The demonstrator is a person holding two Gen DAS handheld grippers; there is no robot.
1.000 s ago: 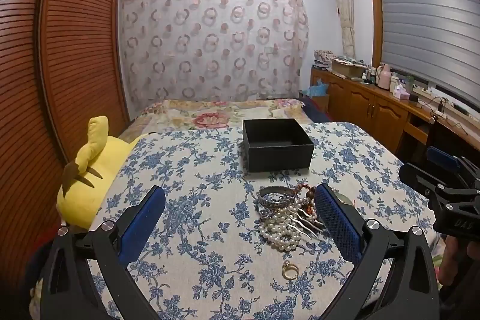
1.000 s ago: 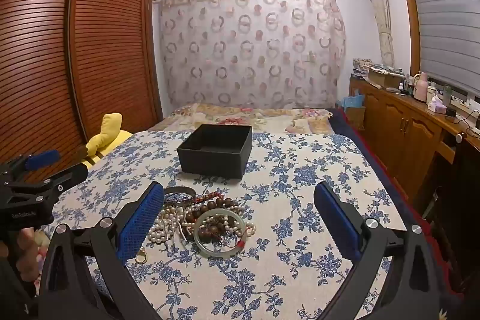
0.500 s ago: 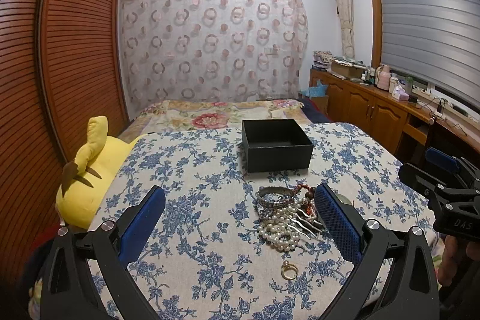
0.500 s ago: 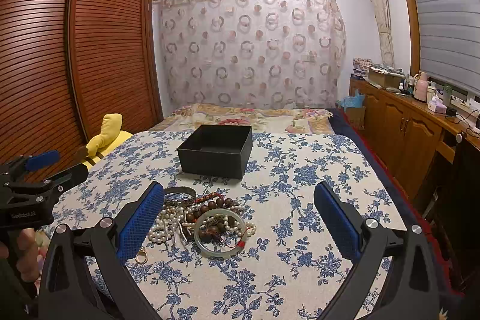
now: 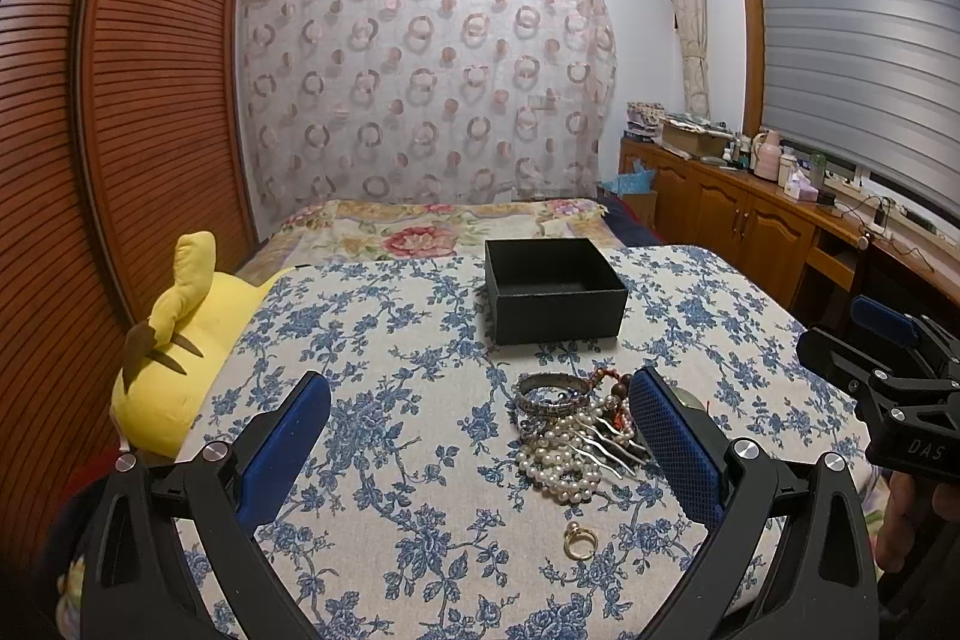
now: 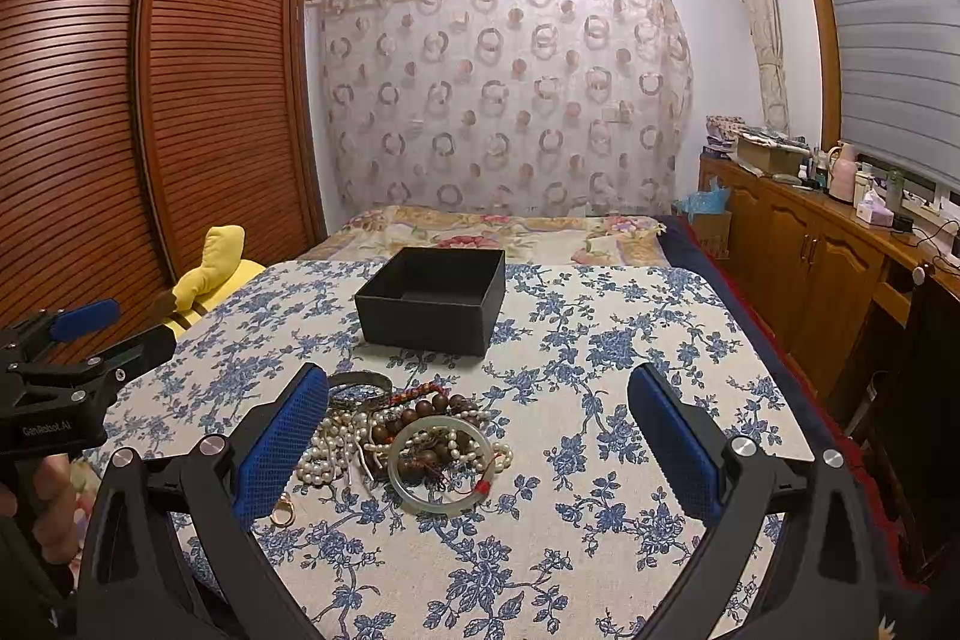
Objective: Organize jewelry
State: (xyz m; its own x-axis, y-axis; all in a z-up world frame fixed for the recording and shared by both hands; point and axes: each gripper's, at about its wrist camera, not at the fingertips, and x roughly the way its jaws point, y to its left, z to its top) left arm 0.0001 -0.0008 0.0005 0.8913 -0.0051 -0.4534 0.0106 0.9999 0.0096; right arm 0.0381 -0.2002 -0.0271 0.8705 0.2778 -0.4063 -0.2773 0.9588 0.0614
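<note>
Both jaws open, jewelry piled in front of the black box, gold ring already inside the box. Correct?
Not quite: the small gold ring lies on the blue floral cloth near the pile, as the left wrist view shows. The open black square box looks empty. The rest holds.

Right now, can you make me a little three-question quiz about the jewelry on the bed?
1. True or false: the black box already holds jewelry.
2. Which lies apart from the pile: A) gold ring B) pale green bangle C) pearls?
3. Fill in: both the left gripper and right gripper are ____.

Key: 1 false, what shows of its inside is bare; 2 A; 3 open.
</note>
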